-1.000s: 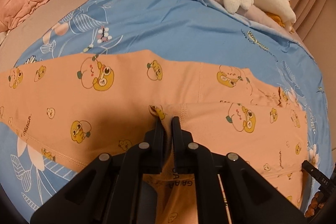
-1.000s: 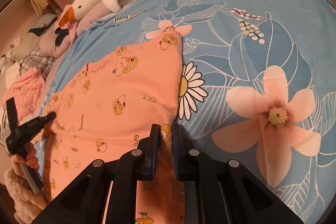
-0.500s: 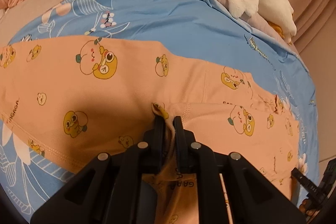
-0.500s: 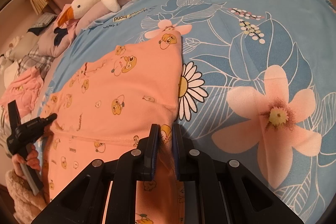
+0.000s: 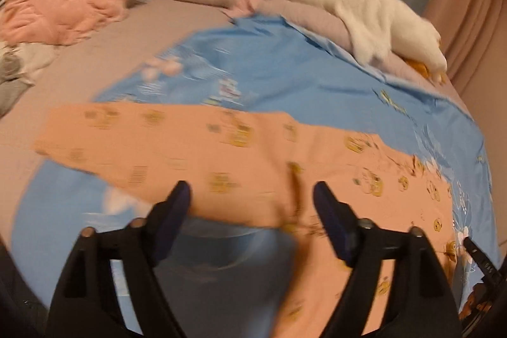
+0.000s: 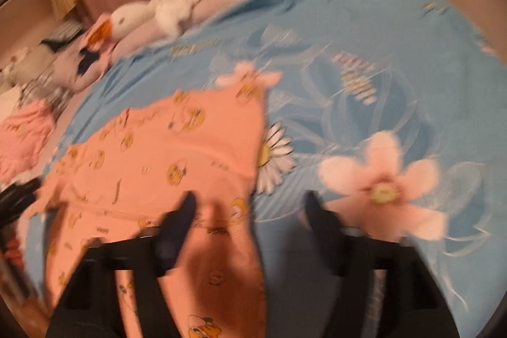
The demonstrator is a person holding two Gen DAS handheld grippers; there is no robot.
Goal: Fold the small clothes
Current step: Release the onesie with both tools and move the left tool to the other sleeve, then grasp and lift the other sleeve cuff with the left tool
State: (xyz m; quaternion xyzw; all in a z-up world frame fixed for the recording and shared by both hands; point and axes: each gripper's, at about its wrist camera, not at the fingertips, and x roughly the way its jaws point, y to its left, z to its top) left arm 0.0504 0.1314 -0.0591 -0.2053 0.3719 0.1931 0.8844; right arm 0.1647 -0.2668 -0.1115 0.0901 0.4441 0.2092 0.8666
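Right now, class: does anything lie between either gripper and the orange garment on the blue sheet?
Nothing visible does. The left gripper and right gripper are opening directly over the orange garment; the goose toy lies far back.

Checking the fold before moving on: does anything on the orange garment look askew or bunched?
A small ridge of the orange garment stands pinched up on it, between the left gripper's opening fingers; the rest lies flat on the blue sheet.

The left tool (image 5: 252,195) is matte black, two angular arms spreading in a V from a dark body, each tipped with a dark navy finger pad and fixed with small round metal screws. The right tool (image 6: 250,205), blurred, shares the same black frame and dark, tapered fingers (image 6: 182,214).
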